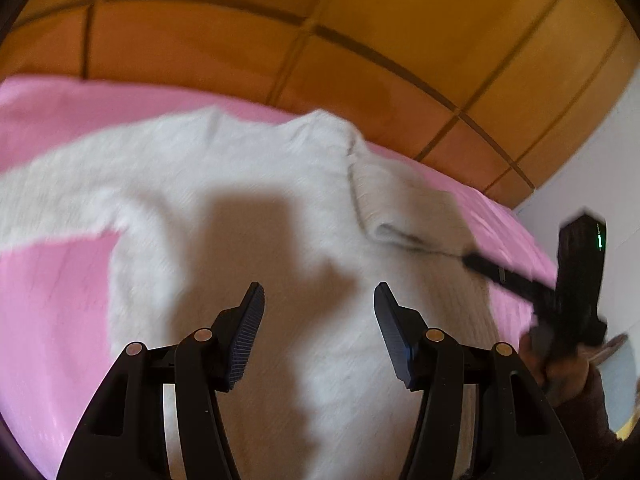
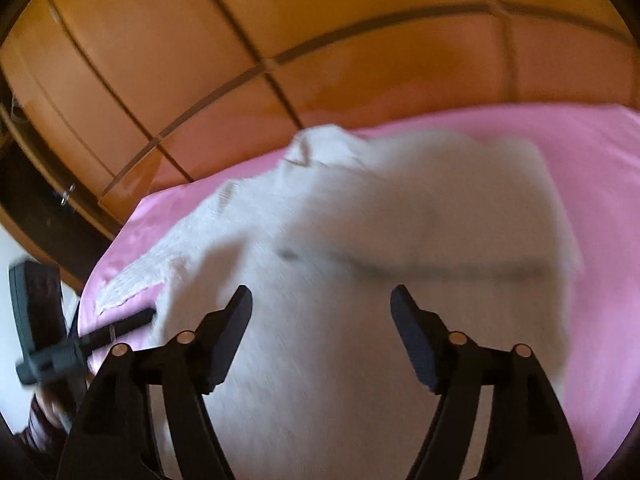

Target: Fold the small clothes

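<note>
White sweater (image 1: pixel 224 208) spread flat on pink bedsheet (image 1: pixel 48 304), one sleeve folded across body. Left gripper (image 1: pixel 319 304) above it, jaws apart, nothing between. Right gripper (image 2: pixel 321 304) likewise wide, holding nothing

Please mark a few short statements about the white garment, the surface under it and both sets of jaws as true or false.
1. The fluffy white knitted garment lies on a pink sheet. True.
2. The left gripper is clamped on the garment. False: its jaws stand apart, gripping nothing.
3. The right gripper has open jaws. True.
4. The panelled wall behind is blue. False: it is orange-brown wood.
</note>
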`<state>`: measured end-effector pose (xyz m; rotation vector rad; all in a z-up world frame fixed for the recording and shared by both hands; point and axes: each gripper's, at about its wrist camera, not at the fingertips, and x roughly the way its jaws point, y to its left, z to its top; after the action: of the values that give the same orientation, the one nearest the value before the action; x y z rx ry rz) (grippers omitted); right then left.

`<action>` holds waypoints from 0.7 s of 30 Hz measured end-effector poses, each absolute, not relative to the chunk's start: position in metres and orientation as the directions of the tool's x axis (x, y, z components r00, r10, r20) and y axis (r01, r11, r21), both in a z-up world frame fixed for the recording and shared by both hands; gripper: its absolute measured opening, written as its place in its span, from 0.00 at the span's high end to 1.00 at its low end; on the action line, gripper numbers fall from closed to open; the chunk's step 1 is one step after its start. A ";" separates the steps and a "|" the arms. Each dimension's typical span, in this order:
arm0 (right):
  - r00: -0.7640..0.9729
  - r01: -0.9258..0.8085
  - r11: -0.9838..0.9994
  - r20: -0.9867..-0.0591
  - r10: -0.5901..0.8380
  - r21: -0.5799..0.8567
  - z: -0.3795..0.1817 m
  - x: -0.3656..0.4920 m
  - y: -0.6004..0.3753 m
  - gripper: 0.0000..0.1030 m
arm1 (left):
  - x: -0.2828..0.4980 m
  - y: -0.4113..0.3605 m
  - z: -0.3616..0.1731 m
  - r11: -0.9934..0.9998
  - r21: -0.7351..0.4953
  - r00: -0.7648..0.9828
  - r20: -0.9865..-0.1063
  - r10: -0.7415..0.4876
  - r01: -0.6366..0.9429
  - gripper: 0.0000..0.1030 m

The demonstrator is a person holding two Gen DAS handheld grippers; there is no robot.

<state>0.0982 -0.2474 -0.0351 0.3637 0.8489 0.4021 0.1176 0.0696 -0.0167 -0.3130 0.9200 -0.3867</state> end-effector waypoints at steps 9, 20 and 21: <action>0.597 -0.089 0.828 -0.636 0.489 0.553 -0.077 0.055 -0.288 0.21 | 0.152 -0.054 -0.016 0.889 -0.053 0.563 -0.757 -0.333 0.454 0.45; 0.638 -0.128 0.820 -0.587 0.499 0.558 -0.084 0.047 -0.287 0.15 | 0.209 -0.099 -0.050 0.902 -0.127 0.509 -0.789 -0.344 0.413 1.00; 0.636 -0.132 0.821 -0.587 0.500 0.556 -0.083 0.046 -0.287 0.15 | 0.214 -0.083 -0.047 0.900 -0.227 0.496 -0.771 -0.399 0.372 1.00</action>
<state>0.0465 -0.2869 -0.0834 0.4984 0.8067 0.3785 0.2144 -0.0828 -0.0472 -0.0319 0.9430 -0.4668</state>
